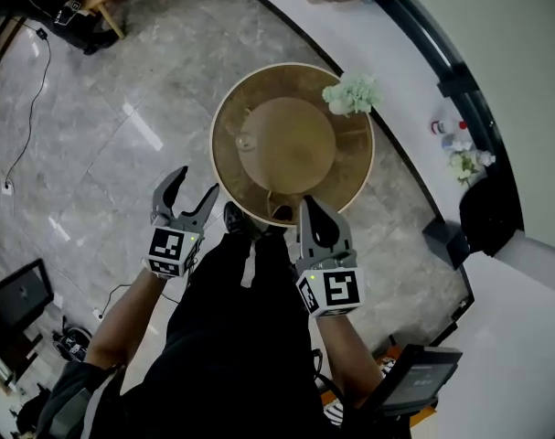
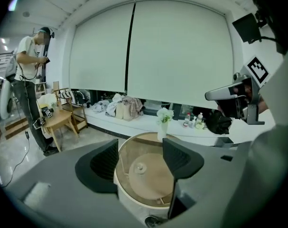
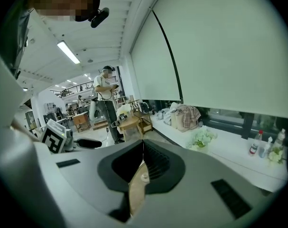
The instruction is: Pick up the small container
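We see left tongs wide open beside the round table; right tongs pinched together; small container sits on the table, untouched.

Lab hall: marble floor, blinds, cables.
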